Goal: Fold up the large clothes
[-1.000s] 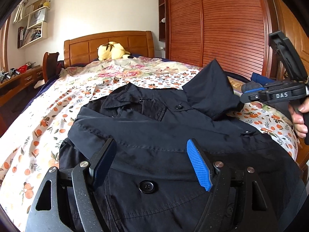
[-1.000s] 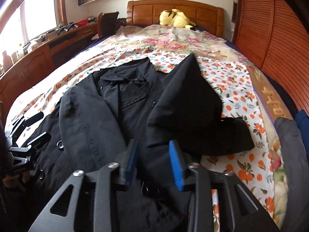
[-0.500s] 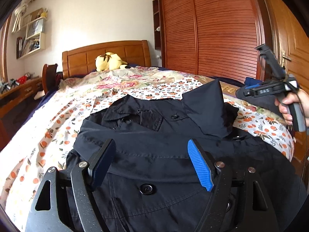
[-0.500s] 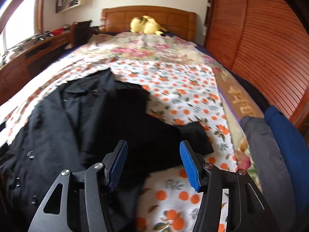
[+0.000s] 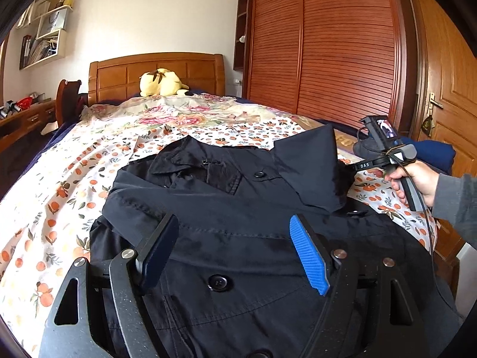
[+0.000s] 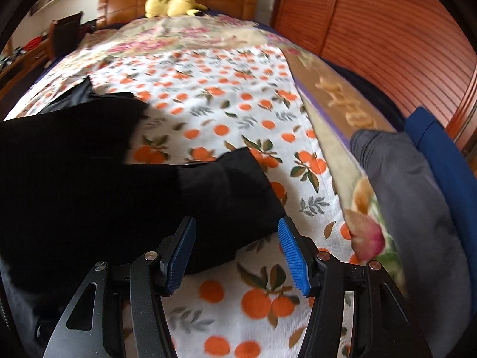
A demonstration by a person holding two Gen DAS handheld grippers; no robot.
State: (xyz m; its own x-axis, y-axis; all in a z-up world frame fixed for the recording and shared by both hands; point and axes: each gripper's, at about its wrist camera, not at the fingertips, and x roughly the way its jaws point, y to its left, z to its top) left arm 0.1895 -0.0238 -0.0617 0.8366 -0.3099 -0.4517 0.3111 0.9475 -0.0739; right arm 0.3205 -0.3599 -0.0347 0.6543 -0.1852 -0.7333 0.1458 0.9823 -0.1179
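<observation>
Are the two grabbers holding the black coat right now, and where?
No. The left gripper hangs open above the black coat, and the right gripper, whose jaws have just been opening, is open too, holding nothing.

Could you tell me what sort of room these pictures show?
Most likely a home bedroom: a wooden headboard behind a bed under an orange-print sheet, a yellow plush toy, and a slatted wooden wardrobe.
</observation>
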